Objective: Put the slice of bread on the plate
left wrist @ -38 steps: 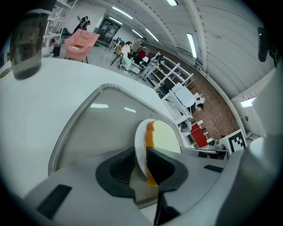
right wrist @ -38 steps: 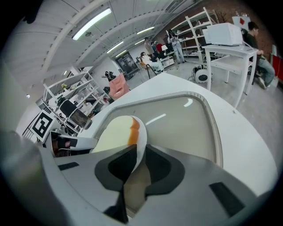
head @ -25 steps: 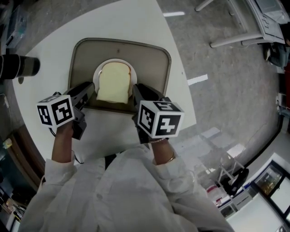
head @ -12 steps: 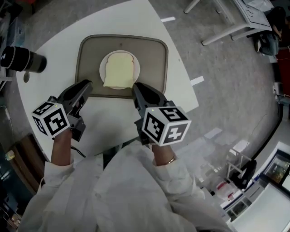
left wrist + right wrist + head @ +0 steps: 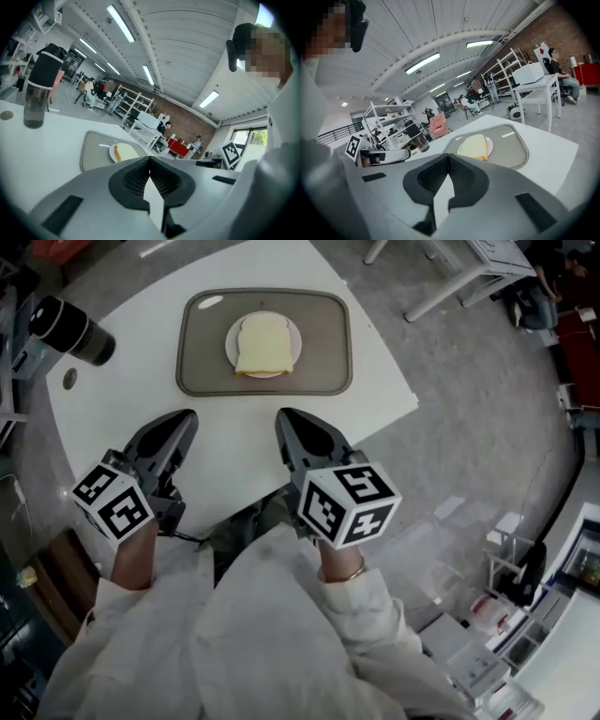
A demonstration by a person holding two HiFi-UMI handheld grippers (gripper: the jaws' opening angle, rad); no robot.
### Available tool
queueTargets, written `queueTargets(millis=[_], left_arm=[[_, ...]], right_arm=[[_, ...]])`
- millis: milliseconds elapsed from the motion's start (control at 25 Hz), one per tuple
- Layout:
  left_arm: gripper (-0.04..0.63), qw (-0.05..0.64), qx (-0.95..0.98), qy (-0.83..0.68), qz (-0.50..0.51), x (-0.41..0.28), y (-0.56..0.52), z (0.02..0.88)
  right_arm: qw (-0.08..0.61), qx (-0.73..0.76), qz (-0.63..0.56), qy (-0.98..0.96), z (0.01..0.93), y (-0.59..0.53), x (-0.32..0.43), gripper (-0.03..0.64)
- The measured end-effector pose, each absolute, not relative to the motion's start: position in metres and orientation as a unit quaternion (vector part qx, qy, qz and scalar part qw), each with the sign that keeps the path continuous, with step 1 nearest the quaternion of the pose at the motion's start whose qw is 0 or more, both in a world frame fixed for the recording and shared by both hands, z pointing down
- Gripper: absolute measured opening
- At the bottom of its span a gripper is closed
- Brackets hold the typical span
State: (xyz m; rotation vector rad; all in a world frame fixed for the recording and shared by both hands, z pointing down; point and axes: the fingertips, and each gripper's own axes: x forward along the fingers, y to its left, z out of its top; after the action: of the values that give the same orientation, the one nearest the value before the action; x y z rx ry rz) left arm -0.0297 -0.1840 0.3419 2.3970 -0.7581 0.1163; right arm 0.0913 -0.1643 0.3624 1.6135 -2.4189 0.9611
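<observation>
Slice of bread: the slice of bread (image 5: 265, 343) is seen lying flat on the plate (image 5: 297, 345), most of which is covered by it; the same slice is picked out in the left gripper view (image 5: 125, 151) and the right gripper view (image 5: 474, 145)

Plate and tray: the plate is set near the middle of the tray (image 5: 323, 352), which is placed at the far side of the table (image 5: 234, 442)

Left gripper: the left gripper (image 5: 187, 416) is held over the near part of the table, well apart from the tray; in its own view the jaws are shown brought together at the tips (image 5: 150, 159), and nothing is caught between them

Right gripper: the right gripper (image 5: 284, 416) is held beside the left one, equally clear of the tray; its tips are likewise shown touching (image 5: 449, 157), with only bare table seen past them

Step in hand: the placing is judged to be done, since the bread is borne wholly by the plate and is touched by neither gripper

Next move: little more seems to be called for; at most the grippers would be kept clear of the tray so that the slice is not disturbed, and a small nudge would be needed only if the slice were wanted more central on the plate

Other things: a dark bottle (image 5: 70, 329) is seen at the far left of the table, well apart from the tray
</observation>
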Motion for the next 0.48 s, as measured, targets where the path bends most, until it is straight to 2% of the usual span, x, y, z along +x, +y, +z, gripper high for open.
queueTargets(millis=[200,480], left_arm=[[0.009,0.313,0.919,-0.239,0.034,-0.04,-0.139,0.338],[0.009,0.316,0.923,-0.214,0.045,-0.053,-0.1,0.345]], right_arm=[[0.02,0.528,0.293,-0.797,0.351,-0.121,0.069,0.015],[0.027,0.542,0.297,-0.785,0.352,-0.079,0.054,0.015]])
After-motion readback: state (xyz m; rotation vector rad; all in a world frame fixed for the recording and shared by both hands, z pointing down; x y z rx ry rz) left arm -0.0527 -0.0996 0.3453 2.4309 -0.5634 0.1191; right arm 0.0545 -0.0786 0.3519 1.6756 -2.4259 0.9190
